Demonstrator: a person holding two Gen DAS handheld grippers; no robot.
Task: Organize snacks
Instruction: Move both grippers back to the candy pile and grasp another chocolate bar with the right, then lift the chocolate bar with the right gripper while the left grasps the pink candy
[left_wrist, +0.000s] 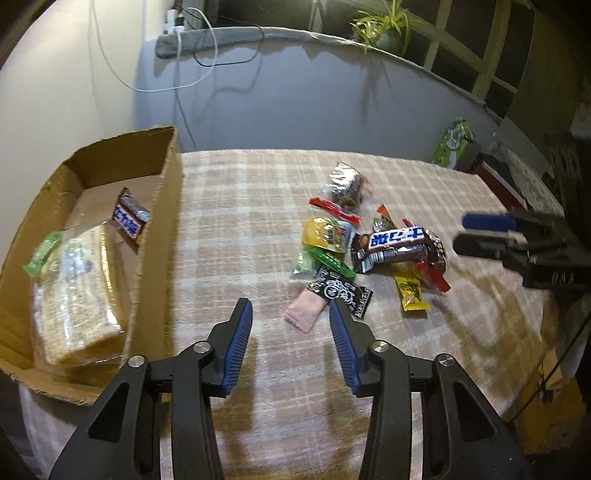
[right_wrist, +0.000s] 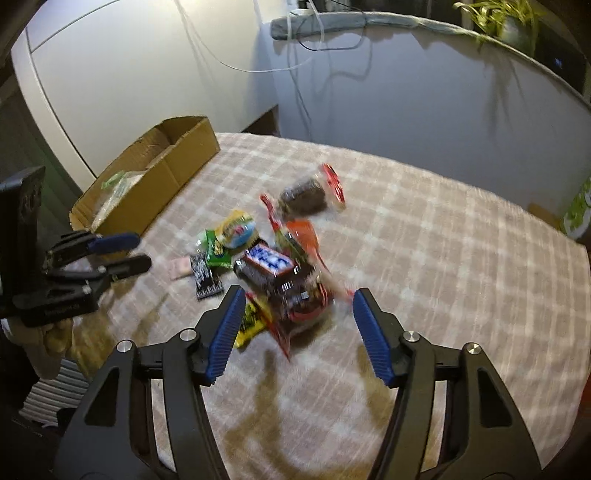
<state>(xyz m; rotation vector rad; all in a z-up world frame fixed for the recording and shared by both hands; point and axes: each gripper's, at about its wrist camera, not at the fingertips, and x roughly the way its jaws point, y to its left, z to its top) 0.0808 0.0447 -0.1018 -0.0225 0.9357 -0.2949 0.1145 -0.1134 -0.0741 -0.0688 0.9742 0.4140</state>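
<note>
I'm holding the left gripper (left_wrist: 291, 312) angled downward, jaws apart, nothing between them. I'm tilting the right gripper (right_wrist: 299, 301) down too, jaws gaping wider.

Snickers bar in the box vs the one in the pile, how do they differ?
The boxed Snickers bar sits inside the cardboard box, propped against its wall; the pile Snickers bar lies on the checked tablecloth among other snacks. The boxed bar looks smaller in the left wrist view, being farther off. Both share a brown wrapper with a blue-and-white logo.
</note>
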